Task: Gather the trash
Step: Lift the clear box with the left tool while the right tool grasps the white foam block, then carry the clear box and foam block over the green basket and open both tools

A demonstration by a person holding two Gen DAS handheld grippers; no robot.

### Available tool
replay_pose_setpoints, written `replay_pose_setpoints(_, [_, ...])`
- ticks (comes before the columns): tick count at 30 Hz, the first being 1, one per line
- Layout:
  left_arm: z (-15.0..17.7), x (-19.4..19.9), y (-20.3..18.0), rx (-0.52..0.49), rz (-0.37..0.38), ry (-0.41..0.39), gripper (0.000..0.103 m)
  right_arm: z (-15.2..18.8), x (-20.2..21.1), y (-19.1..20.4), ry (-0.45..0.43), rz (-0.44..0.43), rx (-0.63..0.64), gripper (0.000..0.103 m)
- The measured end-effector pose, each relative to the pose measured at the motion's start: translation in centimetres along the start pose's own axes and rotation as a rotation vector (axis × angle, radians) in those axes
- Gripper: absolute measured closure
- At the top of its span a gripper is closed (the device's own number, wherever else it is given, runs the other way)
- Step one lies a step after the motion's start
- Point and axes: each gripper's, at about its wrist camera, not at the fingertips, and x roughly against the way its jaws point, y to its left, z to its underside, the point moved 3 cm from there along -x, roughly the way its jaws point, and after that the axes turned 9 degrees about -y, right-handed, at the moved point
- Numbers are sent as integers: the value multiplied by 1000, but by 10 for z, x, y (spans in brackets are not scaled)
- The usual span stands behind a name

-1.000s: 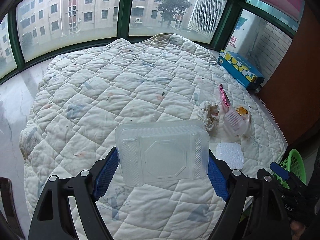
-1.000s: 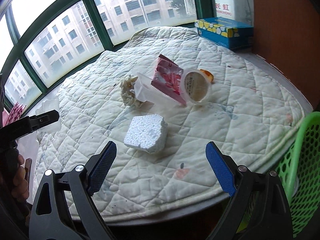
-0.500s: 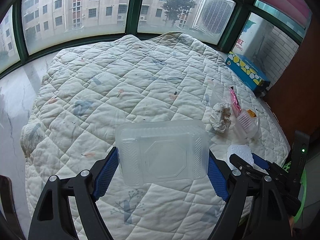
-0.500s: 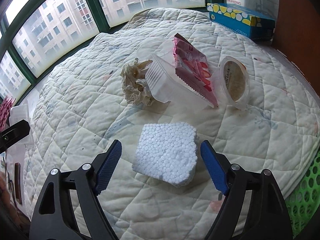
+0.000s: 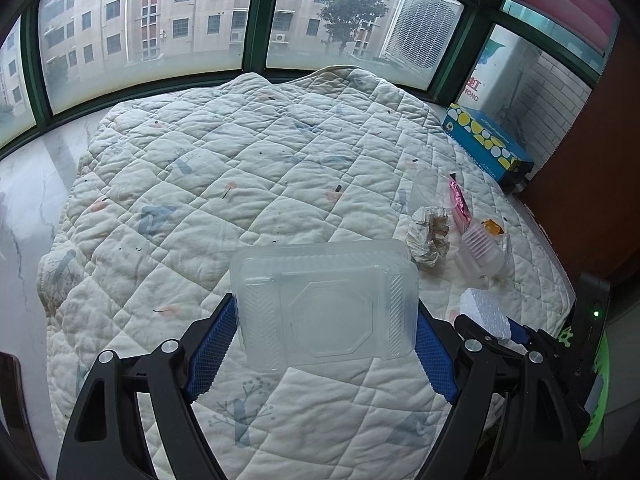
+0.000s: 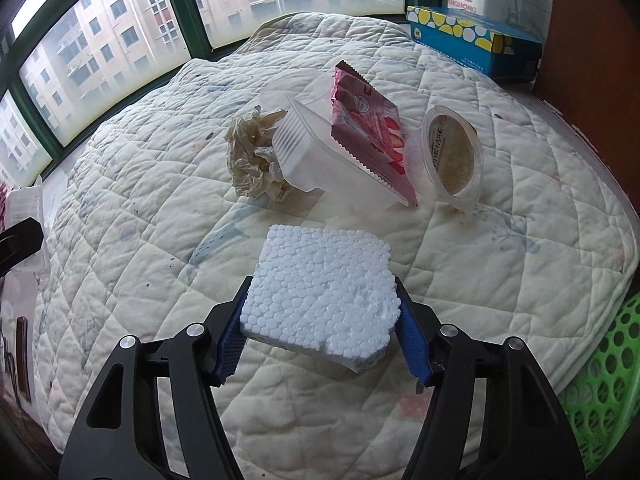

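My left gripper (image 5: 324, 328) is shut on a clear plastic clamshell box (image 5: 325, 304) and holds it above the quilt. My right gripper (image 6: 320, 320) has closed on a white foam block (image 6: 322, 286) that lies on the quilt near the front edge; the block also shows in the left wrist view (image 5: 482, 314). Beyond it lie a crumpled paper wad (image 6: 252, 156), a clear ribbed tub (image 6: 316, 160), a pink snack wrapper (image 6: 368, 128) and a round plastic cup (image 6: 454, 156) on its side.
A white quilt (image 5: 240, 184) covers the table. A blue tissue box (image 6: 472, 40) sits at the far right by the wall. A green perforated basket (image 6: 600, 396) stands off the table's right front edge. Windows run behind.
My right gripper moved forward to the foam block and its jaws closed onto its sides. My left gripper kept hold of the clamshell box and shifted a little.
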Motion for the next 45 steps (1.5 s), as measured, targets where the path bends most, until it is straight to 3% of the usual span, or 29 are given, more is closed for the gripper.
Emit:
replay_pose_setpoints(19, [4,12,-79,-97,112,-6,23,5,90,-51,-102,30,-74,38])
replay_pose_setpoints(45, [23,24,-234,-318,313,17,23,57,194,-196,-190,279,-278,38])
